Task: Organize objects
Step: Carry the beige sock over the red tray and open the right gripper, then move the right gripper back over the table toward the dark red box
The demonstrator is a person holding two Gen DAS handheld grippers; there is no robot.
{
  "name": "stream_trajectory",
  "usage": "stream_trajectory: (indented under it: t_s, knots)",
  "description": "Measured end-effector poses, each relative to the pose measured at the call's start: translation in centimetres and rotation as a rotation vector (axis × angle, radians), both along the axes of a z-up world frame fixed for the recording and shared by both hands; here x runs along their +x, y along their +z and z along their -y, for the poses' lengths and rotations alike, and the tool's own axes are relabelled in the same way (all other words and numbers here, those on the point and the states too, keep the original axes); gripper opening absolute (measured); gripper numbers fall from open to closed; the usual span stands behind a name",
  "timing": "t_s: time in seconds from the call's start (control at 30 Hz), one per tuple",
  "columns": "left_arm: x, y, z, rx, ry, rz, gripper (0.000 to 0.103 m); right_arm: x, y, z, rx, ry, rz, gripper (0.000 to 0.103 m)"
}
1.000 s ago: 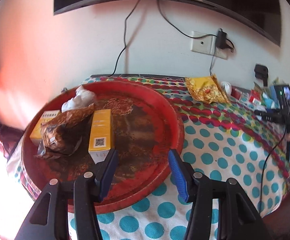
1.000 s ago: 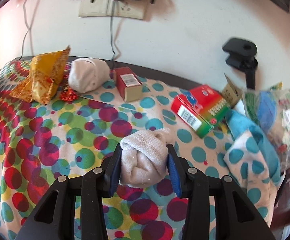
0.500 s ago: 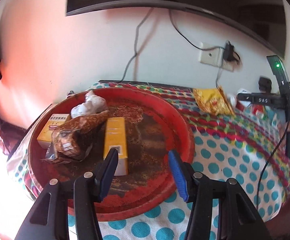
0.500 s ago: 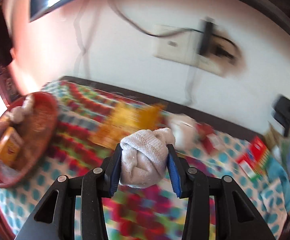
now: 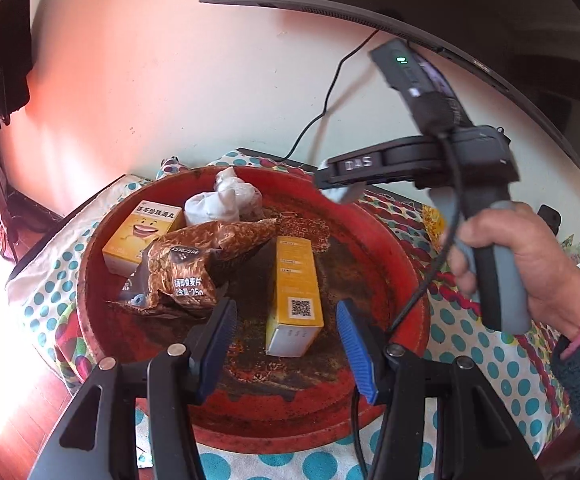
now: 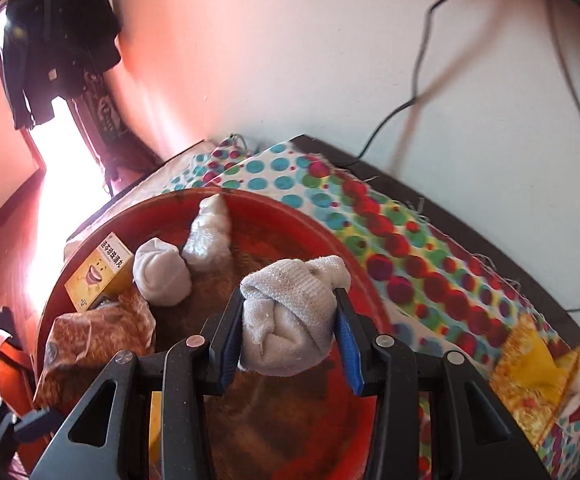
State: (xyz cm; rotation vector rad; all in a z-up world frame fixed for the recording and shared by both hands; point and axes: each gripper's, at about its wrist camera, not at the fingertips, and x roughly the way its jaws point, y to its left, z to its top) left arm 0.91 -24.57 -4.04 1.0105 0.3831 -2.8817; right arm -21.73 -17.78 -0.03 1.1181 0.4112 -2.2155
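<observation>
Red tray (image 5: pixel 406 248) sits on a polka-dot tablecloth (image 5: pixel 502 364); all positions below are given relative to the tray.

Right gripper (image 6: pixel 287 340) is above the tray's interior, its blue pads pressed against both sides of a rolled white sock (image 6: pixel 290 320), which is clear of the tray floor. In the left wrist view the same right gripper (image 5: pixel 342 184) shows over the tray's far rim, held by the right hand (image 5: pixel 526 264) beyond the tray's right edge.

Left gripper (image 5: pixel 285 344) is over the tray's near rim, its fingers spread wide with nothing between them.

Inside the tray:
- tall yellow box (image 5: pixel 296 296) lying flat near the centre, QR code facing up
- brown snack packet (image 5: pixel 193 264) left of centre, crumpled
- yellow box with smiling face (image 5: pixel 141 236) at the left wall, partly under the packet
- two more rolled white socks (image 6: pixel 161 272) (image 6: pixel 209 232) toward the far side, touching each other

Outside the tray, to its right on the cloth: a yellow-gold foil packet (image 6: pixel 534 372).
</observation>
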Motion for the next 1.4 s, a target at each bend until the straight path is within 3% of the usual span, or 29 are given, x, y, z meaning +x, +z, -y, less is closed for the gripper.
stream_trajectory:
  t_s: [0.53,0.57,0.63,0.67,0.7,0.97,1.1,1.4]
  knots:
    - [-0.2,-0.3,1.0,0.074,0.02,0.014,0.054,-2.2,-3.8,5.6,0.102,0.032,0.066,0.04]
    - [-0.2,-0.3,1.1,0.075,0.023,0.013,0.054,-2.2,-3.9,5.6,0.096,0.029,0.069,0.043]
    - [-0.1,-0.3,1.0,0.068,0.021,0.01,0.054,-2.1,-3.8,5.5,0.078,0.032,0.061,0.061]
    - [-0.1,-0.3,1.0,0.064,0.023,0.01,0.054,-1.9,-3.6,5.4,0.08,0.024,0.045,0.077]
    - [-0.1,-0.4,1.0,0.063,0.022,0.01,0.054,-1.7,-3.4,5.3,0.079,0.02,0.028,0.081]
    - [-0.1,-0.5,0.8,0.077,-0.001,0.006,0.054,-0.9,-2.6,4.0,0.093,0.011,-0.015,0.081]
    - [0.0,-0.4,0.0,0.042,-0.019,0.0,0.054,-0.7,-2.4,2.8,0.09,-0.004,-0.021,0.081]
    - [0.0,-0.3,-1.5,0.052,-0.08,-0.005,0.054,-0.2,-1.4,-1.8,0.103,-0.034,-0.06,0.082]
